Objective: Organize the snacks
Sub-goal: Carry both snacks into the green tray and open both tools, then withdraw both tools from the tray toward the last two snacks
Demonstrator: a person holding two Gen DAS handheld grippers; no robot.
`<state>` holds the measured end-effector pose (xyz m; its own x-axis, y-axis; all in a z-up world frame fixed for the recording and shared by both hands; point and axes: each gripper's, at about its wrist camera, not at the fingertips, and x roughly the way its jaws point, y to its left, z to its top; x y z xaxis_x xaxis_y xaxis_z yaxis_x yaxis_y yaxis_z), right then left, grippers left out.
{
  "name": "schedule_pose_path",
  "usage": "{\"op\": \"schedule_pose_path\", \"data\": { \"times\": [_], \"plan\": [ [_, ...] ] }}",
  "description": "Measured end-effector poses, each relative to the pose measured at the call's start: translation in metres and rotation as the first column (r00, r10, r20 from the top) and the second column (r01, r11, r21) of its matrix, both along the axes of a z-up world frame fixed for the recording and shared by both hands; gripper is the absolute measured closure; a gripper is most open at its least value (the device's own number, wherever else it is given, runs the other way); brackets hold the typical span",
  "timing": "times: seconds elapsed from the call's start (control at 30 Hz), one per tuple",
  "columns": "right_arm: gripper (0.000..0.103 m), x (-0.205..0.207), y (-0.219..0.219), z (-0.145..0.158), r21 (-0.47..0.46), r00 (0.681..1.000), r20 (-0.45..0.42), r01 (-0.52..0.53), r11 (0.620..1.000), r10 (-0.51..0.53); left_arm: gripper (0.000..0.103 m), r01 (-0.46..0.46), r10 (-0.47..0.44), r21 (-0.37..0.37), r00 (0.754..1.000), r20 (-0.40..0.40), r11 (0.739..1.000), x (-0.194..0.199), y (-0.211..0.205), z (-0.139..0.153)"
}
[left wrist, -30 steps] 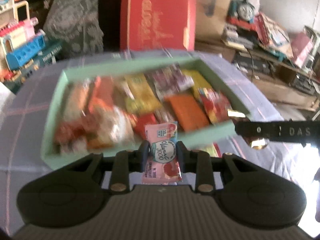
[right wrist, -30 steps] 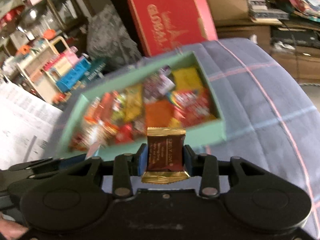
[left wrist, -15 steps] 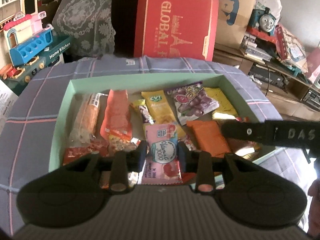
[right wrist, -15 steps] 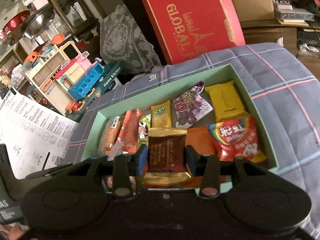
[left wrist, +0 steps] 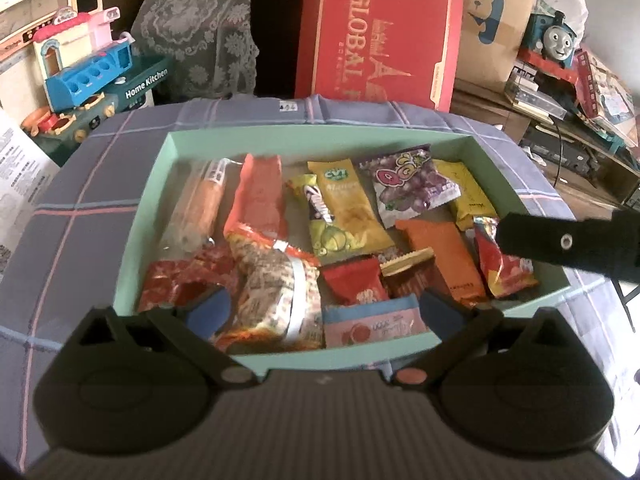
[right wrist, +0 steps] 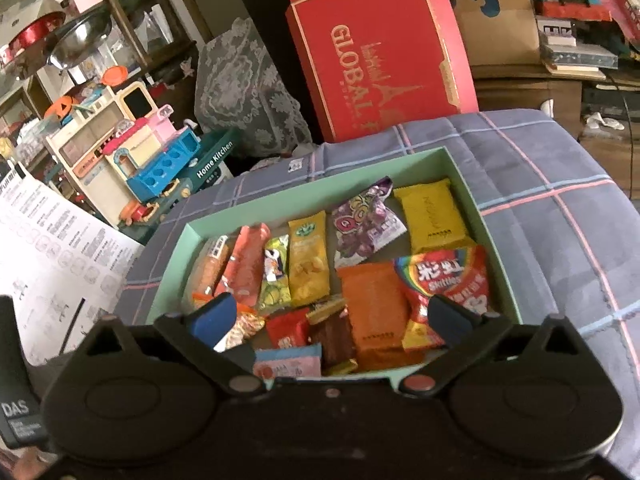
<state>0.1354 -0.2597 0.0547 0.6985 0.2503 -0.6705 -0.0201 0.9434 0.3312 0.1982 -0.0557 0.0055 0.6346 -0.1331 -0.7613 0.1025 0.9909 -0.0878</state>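
A mint-green box [left wrist: 280,136] on the checked cloth holds several snack packets. My left gripper [left wrist: 326,310] hovers over its near edge, jaws opening wide, nothing pressed between them. The pink packet [left wrist: 372,326] lies loose in the box just below it. My right gripper [right wrist: 332,316] is over the same box [right wrist: 464,184], jaws also opening. The brown and gold packet [right wrist: 334,332] lies free among the snacks under it, beside the pink packet [right wrist: 288,364]. One right finger [left wrist: 560,244] crosses the box's right side in the left wrist view.
A red gift box [left wrist: 380,36] stands upright behind the table, with a lace-covered object [left wrist: 196,32] and a toy kitchen [left wrist: 88,76] to its left. Printed sheets [right wrist: 52,264] lie at the left. Shelves of toys and books [left wrist: 560,60] fill the right.
Both grippers opened and let go of their packets. The pink packet and the brown one dropped into the box. Both hands moved forward over the box's near edge.
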Motion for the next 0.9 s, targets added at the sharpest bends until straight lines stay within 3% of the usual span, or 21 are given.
{"op": "schedule_pose_path", "data": {
  "times": [0.53, 0.7, 0.9],
  "plan": [
    [0.0, -0.051, -0.001, 0.009, -0.026, 1.0, 0.009, -0.001, 1.0, 0.002, 0.0, 0.006, -0.006, 0.003, 0.999, 0.034, 1.0, -0.051, 0.006, 0.018],
    [0.0, -0.063, 0.002, -0.001, -0.034, 1.0, -0.005, -0.004, 0.999, 0.004, 0.0, -0.005, 0.005, 0.009, 1.0, 0.011, 1.0, -0.067, 0.017, 0.007],
    [0.0, -0.08, 0.004, -0.037, -0.048, 0.996, -0.091, 0.003, 0.999, -0.007, 0.0, -0.045, 0.043, -0.024, 0.998, -0.055, 0.999, -0.081, 0.039, -0.022]
  ]
}}
